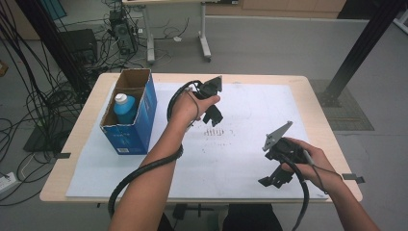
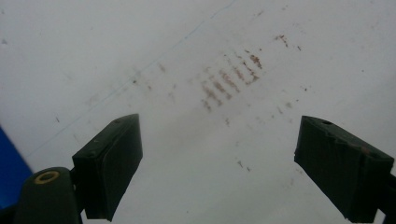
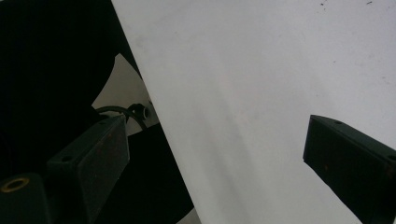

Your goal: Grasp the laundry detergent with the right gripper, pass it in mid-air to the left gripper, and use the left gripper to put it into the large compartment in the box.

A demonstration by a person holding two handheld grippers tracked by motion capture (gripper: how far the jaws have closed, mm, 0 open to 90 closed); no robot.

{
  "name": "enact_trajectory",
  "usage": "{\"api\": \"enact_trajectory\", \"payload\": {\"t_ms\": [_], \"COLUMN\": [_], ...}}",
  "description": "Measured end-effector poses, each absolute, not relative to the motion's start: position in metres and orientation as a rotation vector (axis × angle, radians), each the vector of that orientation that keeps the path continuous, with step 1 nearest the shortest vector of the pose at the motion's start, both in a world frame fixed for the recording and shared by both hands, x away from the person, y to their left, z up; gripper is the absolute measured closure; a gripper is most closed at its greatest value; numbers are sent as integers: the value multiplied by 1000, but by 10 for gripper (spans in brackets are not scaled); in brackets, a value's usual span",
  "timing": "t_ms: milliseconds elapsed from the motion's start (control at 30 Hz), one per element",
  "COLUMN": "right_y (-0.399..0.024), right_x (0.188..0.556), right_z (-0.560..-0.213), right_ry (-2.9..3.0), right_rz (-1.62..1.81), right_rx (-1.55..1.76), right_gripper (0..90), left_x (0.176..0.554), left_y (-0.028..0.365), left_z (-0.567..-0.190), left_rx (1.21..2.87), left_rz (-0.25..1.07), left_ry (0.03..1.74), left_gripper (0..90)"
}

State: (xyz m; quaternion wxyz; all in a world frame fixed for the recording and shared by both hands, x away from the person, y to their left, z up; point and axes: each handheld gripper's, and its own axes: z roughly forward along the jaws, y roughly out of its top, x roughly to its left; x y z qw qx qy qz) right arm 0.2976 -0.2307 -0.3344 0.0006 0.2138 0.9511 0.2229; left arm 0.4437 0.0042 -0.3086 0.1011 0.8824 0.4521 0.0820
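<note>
One wooden tabletop [image 1: 317, 103], almost wholly covered by a white sheet [image 1: 255, 110]; wide bare room across the middle and the right, clutter only toward the left edge.

Stands there as the sole bulky thing: an open-topped blue carton [image 1: 139, 122], long axis running away from the person, its left wall close to the tabletop's left edge. Shows again as a blue sliver [image 2: 9, 168] at the lower left of the left gripper view.

Holds, upright in the nearer part of its opening, a blue bottle [image 1: 125, 109] with a white cap, long axis vertical, body walled in on all sides, cap just below the rim.

Nearer by far: the left hand-held gripper [image 1: 211, 118], just right of the carton yet apart from it, jaws spread and empty, pointed down at the sheet [image 2: 217, 158]. Bottle lies to its left and slightly lower.

Well apart at the near right corner: the right hand-held gripper [image 1: 274, 180], jaws likewise wide and gripping nothing [image 3: 215, 158], close to the sheet's edge.

Probably calls for a leftward shift and a straight descent from above; carton walls bar any sideways approach.

Smallest: brown smudges [image 1: 213, 132] under the left jaws.
</note>
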Motion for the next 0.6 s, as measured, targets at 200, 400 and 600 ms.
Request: {"api": "enact_trajectory", "payload": {"t_ms": [200,400,600], "right_y": [-231,-233,-233], "right_x": [297,296,296], "right_z": [-336,-337,-335], "right_ry": [2990,2988,2987], "right_rz": [699,697,700], "right_rx": [679,686,690], "right_gripper": [70,70,70], "left_x": [446,446,446], "left_y": [7,4,1], "left_z": [-323,-328,-329], "left_rx": [2602,2612,2623], "left_rz": [236,224,211], "left_ry": [1368,1372,1357], "left_gripper": [155,156,155]}}
